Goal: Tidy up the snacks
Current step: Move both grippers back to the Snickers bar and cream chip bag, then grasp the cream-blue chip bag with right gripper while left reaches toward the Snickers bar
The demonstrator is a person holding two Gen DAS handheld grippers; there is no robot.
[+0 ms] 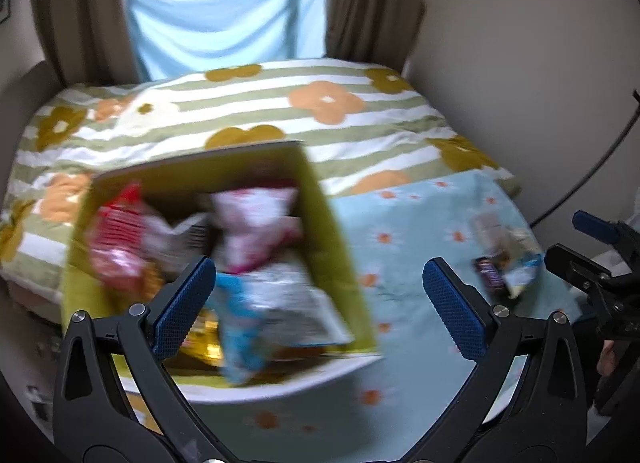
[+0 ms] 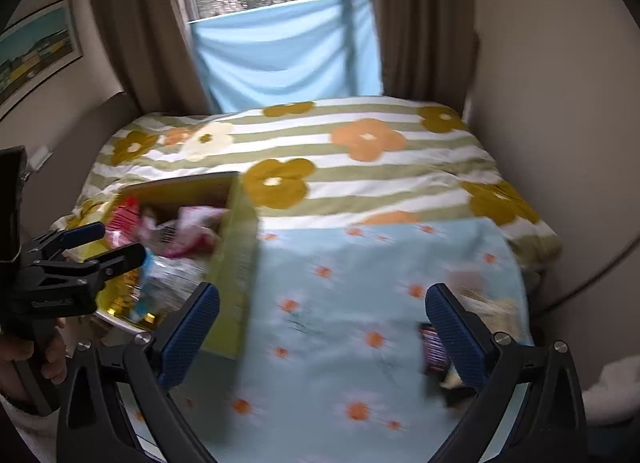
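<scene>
Both the left gripper (image 1: pixel 318 305) and right gripper (image 2: pixel 322 329) are spread wide and empty. The green snack box (image 1: pixel 340 263) sits centre-left. The loose snack packets (image 2: pixel 434 347) lie at lower right on the light-blue cloth (image 2: pixel 340 263), nearer the right gripper, touching its right finger in view.

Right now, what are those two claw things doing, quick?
Left gripper: open, holding nothing, over the snack box.
Right gripper: open, holding nothing, over the blue blanket.

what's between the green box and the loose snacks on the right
Only bare light blue flowered blanket between green cardboard box and loose snack packets, clearest in left wrist view.
</scene>
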